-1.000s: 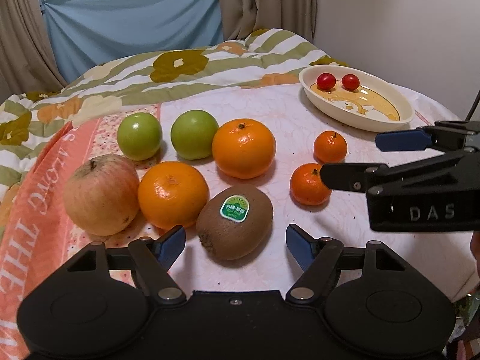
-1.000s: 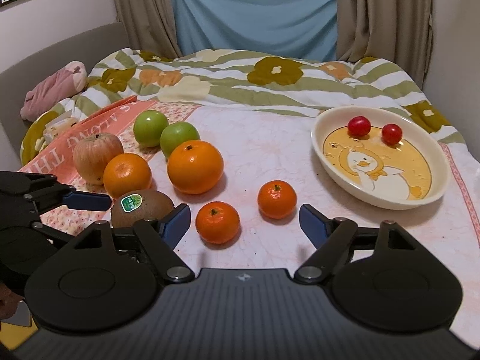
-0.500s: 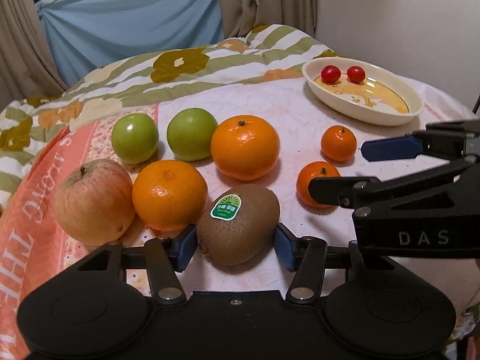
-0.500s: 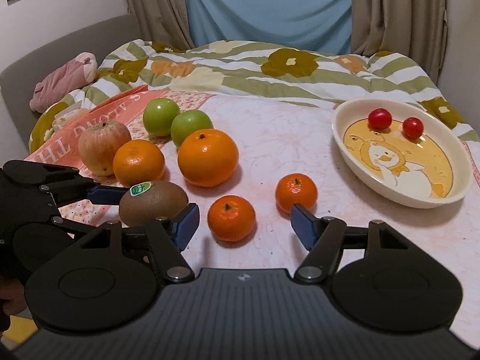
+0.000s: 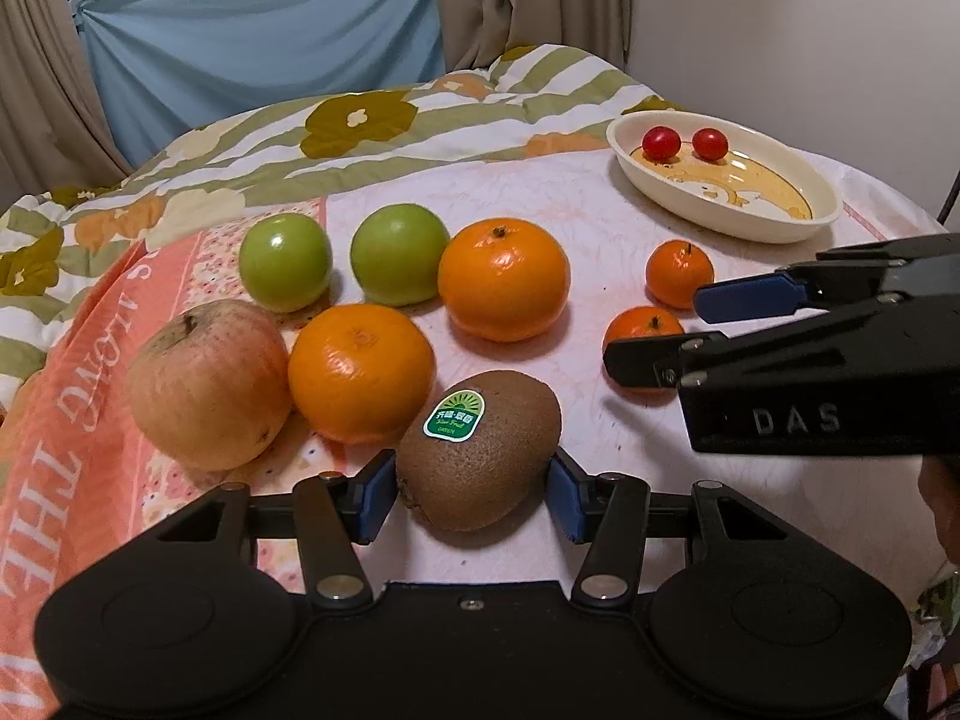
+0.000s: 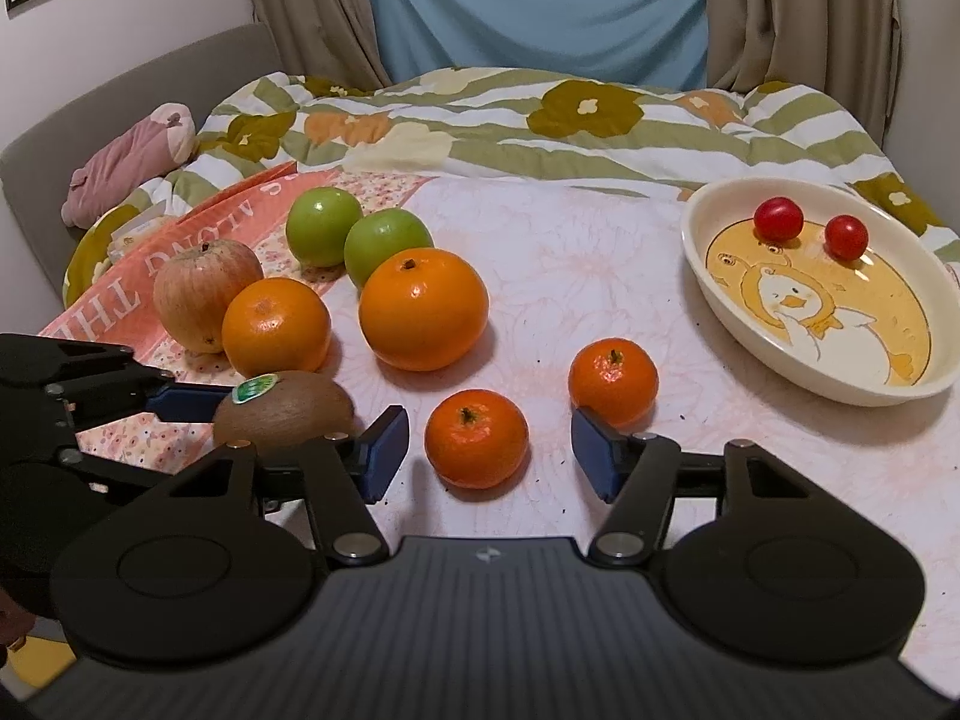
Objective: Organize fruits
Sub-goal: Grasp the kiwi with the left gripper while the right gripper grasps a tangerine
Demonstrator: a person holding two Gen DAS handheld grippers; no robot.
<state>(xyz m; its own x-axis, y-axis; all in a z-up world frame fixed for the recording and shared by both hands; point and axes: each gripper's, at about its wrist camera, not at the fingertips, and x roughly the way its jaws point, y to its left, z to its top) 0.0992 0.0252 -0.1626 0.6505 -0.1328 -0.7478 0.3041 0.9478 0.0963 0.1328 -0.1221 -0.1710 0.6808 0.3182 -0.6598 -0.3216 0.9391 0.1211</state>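
Where the left wrist view looks forward, the left gripper [image 5: 474,495] is closed on the kiwi [image 5: 479,449], one blue pad pressed to each side of it. The kiwi lies on the cloth [image 5: 600,222], sticker up, touching an orange [image 5: 362,373] behind it. An apple [image 5: 210,384] sits against that orange on the left. Two green apples [image 5: 285,261] stand in the row behind, with a larger orange [image 5: 503,279] just beside the right one. Two mandarins [image 5: 679,273] lie further right; the nearer one is partly hidden by the right gripper [image 5: 672,327], which enters from the right edge. A dish [image 5: 720,222] at far right holds two tomatoes [image 5: 661,142] near its back rim.

From the right wrist view, the right gripper [image 6: 489,450] stands open, its jaws wide apart and holding nothing. The near mandarin [image 6: 477,439] lies between the fingertips, touching neither. The second mandarin [image 6: 613,381] sits just beyond the right fingertip. The kiwi [image 6: 283,411] is at lower left, clamped by the left gripper [image 6: 240,405], whose near finger is hidden behind the right gripper's frame. The dish [image 6: 750,348] is well apart at right with both tomatoes [image 6: 778,219] inside. The oranges [image 6: 423,309] and apples [image 6: 204,294] are grouped at left centre.
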